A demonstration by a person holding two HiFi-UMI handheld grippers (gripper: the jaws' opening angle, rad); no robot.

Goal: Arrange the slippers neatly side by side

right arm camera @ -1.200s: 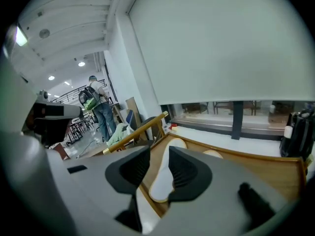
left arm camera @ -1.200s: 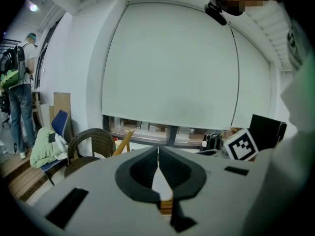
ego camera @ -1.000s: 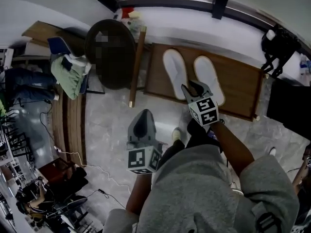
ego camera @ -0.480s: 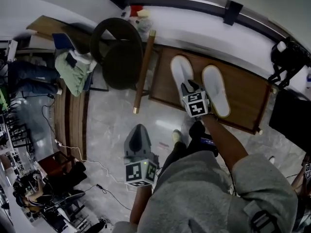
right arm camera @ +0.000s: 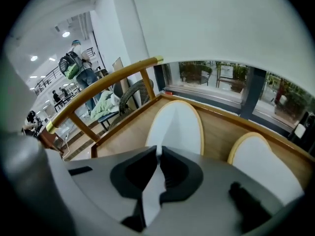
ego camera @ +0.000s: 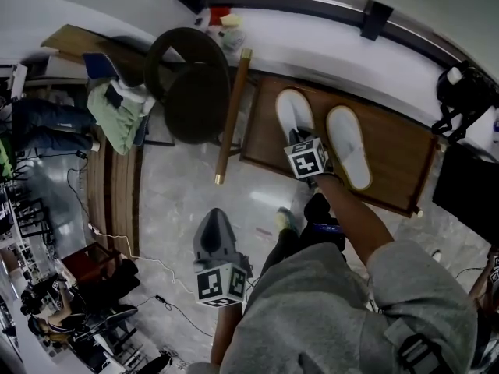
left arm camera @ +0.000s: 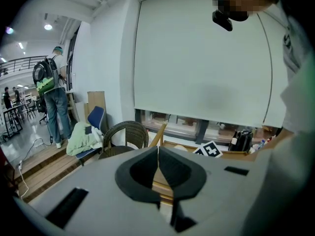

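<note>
Slippers lie close together on the wooden tabletop point(ego camera: 394, 142), toes toward its far edge. The left-hand slipper point(ego camera: 292, 111) sits a little nearer that edge than the right-hand slipper point(ego camera: 348, 142), so the heels are not level.

The right gripper point(ego camera: 299, 139) is down at the heel end of the left-hand slipper. Its jaws have just been closing and now stand almost together, with a thin strip of the slipper's white material apparently pinched between them. The left gripper point(ego camera: 214, 223) hangs over the floor point(ego camera: 175, 185), well off the tabletop, jaws together and empty.

The step in hand looks like the final straightening. The next move probably calls for a short, low drag toward the near edge until the heels line up, keeping the slipper parallel to its mate, since so thin a pinch could slip.
</note>
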